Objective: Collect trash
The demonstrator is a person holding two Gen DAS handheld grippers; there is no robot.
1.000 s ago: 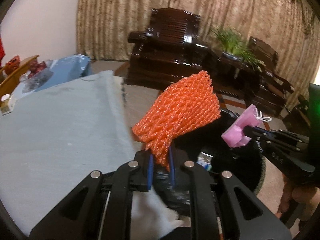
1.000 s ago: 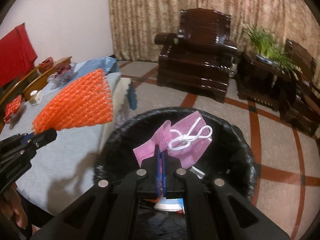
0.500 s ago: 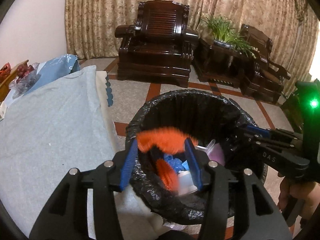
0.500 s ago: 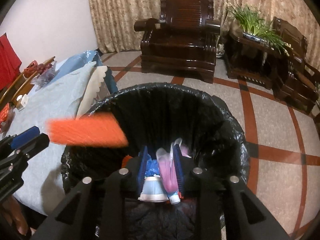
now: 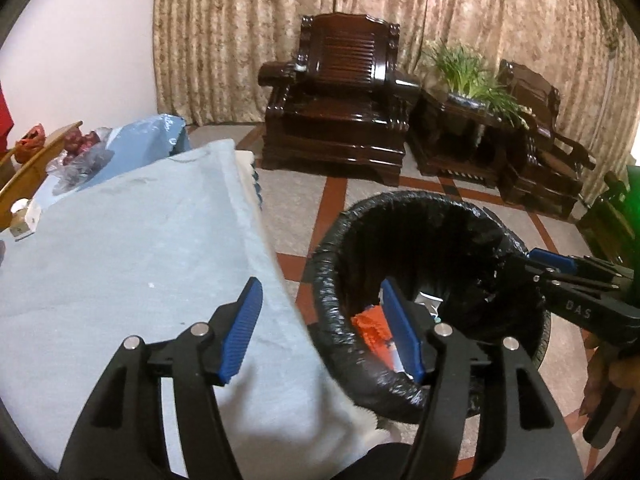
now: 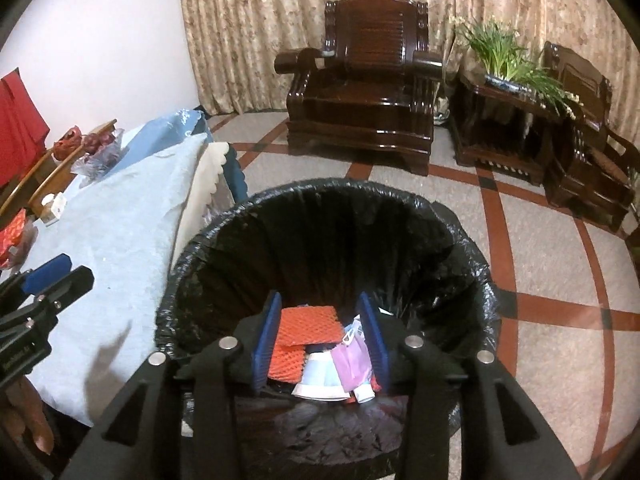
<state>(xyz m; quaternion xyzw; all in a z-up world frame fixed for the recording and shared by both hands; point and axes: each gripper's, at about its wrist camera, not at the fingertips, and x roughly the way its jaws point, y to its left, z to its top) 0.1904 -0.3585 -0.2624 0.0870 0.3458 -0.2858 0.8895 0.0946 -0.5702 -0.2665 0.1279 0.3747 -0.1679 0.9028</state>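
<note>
A bin lined with a black bag [image 5: 424, 216] [image 6: 320, 200] stands on the floor beside the table. Inside it lie the orange foam net [image 6: 306, 326] [image 5: 370, 328], the pink face mask [image 6: 352, 360] and some white and blue scraps. My left gripper [image 5: 322, 330] is open and empty, straddling the table edge and the bin rim. My right gripper [image 6: 320, 342] is open and empty above the bin's near side; it also shows in the left wrist view [image 5: 560, 268]. The left gripper shows at the left edge of the right wrist view [image 6: 48, 276].
A table under a light blue cloth [image 5: 120, 248] [image 6: 120, 224] lies left of the bin, with bags and small items at its far end. Dark wooden armchairs [image 5: 340, 112] [image 6: 368, 92] and a plant stand [image 6: 508, 112] line the curtained wall across the tiled floor.
Both grippers opened over the bin. The orange net and pink mask dropped in and now lie at the bottom. The left gripper has shifted left toward the table.
</note>
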